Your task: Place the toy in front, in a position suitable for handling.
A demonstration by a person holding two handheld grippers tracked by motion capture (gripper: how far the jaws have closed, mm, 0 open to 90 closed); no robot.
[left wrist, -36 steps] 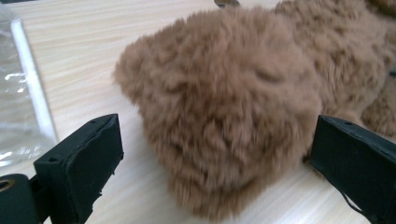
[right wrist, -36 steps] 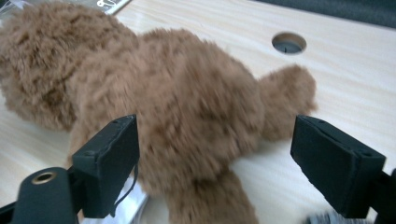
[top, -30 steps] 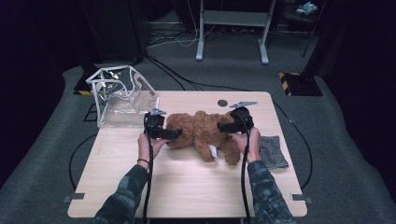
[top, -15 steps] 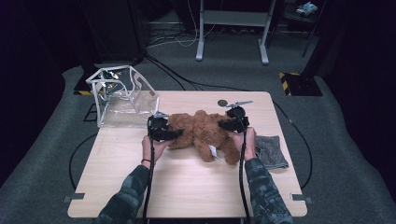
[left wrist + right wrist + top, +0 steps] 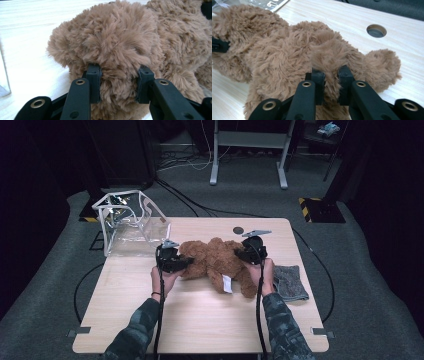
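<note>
Dark flooring and trailing cables ring a pale wooden table (image 5: 200, 320), whose grain runs smooth and matte under everything on it. At about ten o'clock on the tabletop stands a clear plastic box (image 5: 131, 227) with white edging, glossy and stiff-walled, its top apparently open. Just right of it the left gripper (image 5: 175, 261) has its black jaws closed onto one end of a brown teddy bear (image 5: 215, 262); in the left gripper view the two pads sink into a rounded lump of the toy (image 5: 117, 52), with plush bulging between them. The bear lies across the table's centre, long-piled, shaggy and soft, with a white fabric label hanging from its underside. At the bear's other end the right gripper (image 5: 248, 254) is pinched on a narrow fold of fur (image 5: 329, 62), its jaws nearly together with only a thin ridge of plush between. Past it, at roughly one o'clock, is a round hole (image 5: 238, 230) in the tabletop, and at three o'clock a grey, nubbly cloth (image 5: 290, 282) lies crumpled at the table's edge. Both ends look gripped, so the step in hand seems to be the two-handed pickup. The next move likely calls for lifting both ends together and carrying the bear toward ten o'clock over the box; the soft pile could slip from the thinner right pinch.
</note>
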